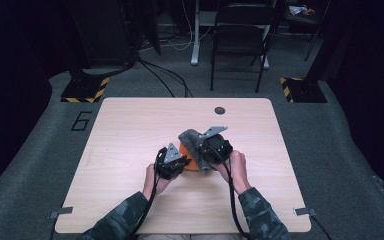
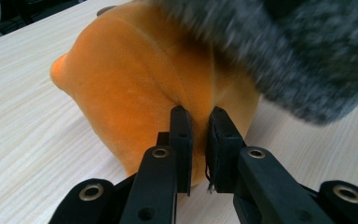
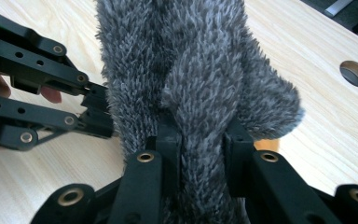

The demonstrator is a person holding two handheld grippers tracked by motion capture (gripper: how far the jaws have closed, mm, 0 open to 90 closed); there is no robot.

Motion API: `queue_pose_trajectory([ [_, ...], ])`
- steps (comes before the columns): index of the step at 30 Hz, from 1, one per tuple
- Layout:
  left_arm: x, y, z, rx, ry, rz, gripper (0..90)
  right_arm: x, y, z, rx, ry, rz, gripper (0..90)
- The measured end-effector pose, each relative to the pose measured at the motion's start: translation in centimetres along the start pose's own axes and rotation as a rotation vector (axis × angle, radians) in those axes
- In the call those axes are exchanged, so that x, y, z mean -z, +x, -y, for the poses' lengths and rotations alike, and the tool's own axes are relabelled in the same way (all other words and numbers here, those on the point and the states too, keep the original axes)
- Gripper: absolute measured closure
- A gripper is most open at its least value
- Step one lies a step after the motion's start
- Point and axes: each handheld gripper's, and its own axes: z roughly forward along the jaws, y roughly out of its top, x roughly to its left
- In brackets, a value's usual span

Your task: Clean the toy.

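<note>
An orange plush thing [image 1: 190,161] lies at the middle of the wooden table [image 1: 130,130]. In the left gripper view the plush [image 2: 135,79] bulges in front of my left gripper [image 2: 199,122], whose jaws stand nearly together, shut on a thin fold of it. A grey fuzzy cloth [image 1: 191,138] drapes over the plush from the right. My right gripper [image 3: 200,140] is shut on this cloth [image 3: 191,70], which rises between its jaws. From above, the left gripper [image 1: 181,162] and the right gripper [image 1: 203,152] sit close together on either side of the plush.
A round hole [image 1: 219,110] sits near the table's far edge. Behind the table stand a dark folding chair [image 1: 240,35] and two stand bases with yellow-black stripes [image 1: 85,90]. Cables trail from both grippers toward the near edge.
</note>
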Motion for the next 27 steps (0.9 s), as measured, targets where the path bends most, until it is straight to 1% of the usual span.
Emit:
queue_pose_trajectory([
  [1,-0.1,0.1,0.0,0.001,0.002,0.002,81.7,-0.4,0.1,0.0,0.024,0.002,0.009,72.9],
  [2,-0.1,0.2,0.1,0.0,0.004,-0.004,81.6,-0.7,0.3,0.1,0.033,0.016,0.023,72.9],
  [3,-0.2,0.2,0.2,0.001,0.012,-0.002,81.5,-1.1,0.4,0.2,0.043,0.025,0.037,72.9],
  [4,-0.3,0.4,0.3,0.002,0.009,-0.008,81.4,-1.5,0.3,0.3,0.067,0.025,0.048,72.9],
  [5,-0.3,0.5,0.3,0.008,0.014,-0.001,81.4,-1.6,0.3,0.4,0.069,0.03,0.052,72.9],
  [6,-0.3,0.6,0.4,0.006,0.018,-0.002,81.4,-1.6,0.3,0.4,0.056,0.034,0.054,72.9],
  [7,-0.3,0.6,0.4,0.007,0.017,-0.005,81.3,-1.6,0.2,0.4,0.062,0.038,0.061,72.9],
  [8,-0.3,0.7,0.4,0.006,0.022,0.001,81.3,-1.7,0.2,0.5,0.064,0.038,0.077,72.9],
  [9,-0.3,0.8,0.4,0.006,0.021,0.001,81.3,-1.6,0.0,0.6,0.066,0.048,0.081,72.9],
  [10,-0.4,0.9,0.5,0.006,0.026,0.001,81.2,-1.7,-0.2,0.7,0.052,0.046,0.08,72.9],
  [11,-0.4,0.9,0.5,0.005,0.024,0.001,81.2,-1.7,-0.5,0.8,0.052,0.052,0.073,72.9],
  [13,-0.5,1.1,0.6,0.01,0.024,0.001,81.0,-1.8,-1.1,1.1,0.032,0.058,0.078,72.9],
  [14,-0.4,1.1,0.6,0.013,0.027,0.01,80.8,-1.8,-1.4,1.2,0.021,0.068,0.072,72.9],
  [15,-0.4,1.2,0.6,0.011,0.027,0.01,80.7,-1.8,-1.7,1.4,0.019,0.064,0.068,72.8],
  [16,-0.4,1.1,0.6,0.016,0.026,0.013,80.6,-1.8,-1.9,1.5,-0.009,0.085,0.068,72.8],
  [17,-0.4,1.1,0.6,0.016,0.027,0.013,80.5,-1.7,-2.2,1.7,-0.022,0.1,0.068,72.8],
  [18,-0.5,1.1,0.6,0.014,0.027,0.014,80.4,-1.8,-2.5,1.9,-0.016,0.096,0.073,72.8],
  [20,-0.5,1.1,0.6,0.01,0.029,0.016,80.2,-1.8,-3.0,2.3,-0.056,0.122,0.073,72.8],
  [21,-0.5,1.1,0.6,0.008,0.024,0.012,80.2,-2.0,-3.5,2.4,-0.044,0.105,0.068,72.8],
  [25,-0.5,1.2,0.6,0.006,0.029,0.02,80.1,-2.5,-4.6,3.2,-0.092,0.127,0.067,72.8],
  [27,-0.5,1.1,0.6,0.005,0.026,0.014,80.1,-2.8,-5.2,3.5,-0.124,0.131,0.056,72.8],
])
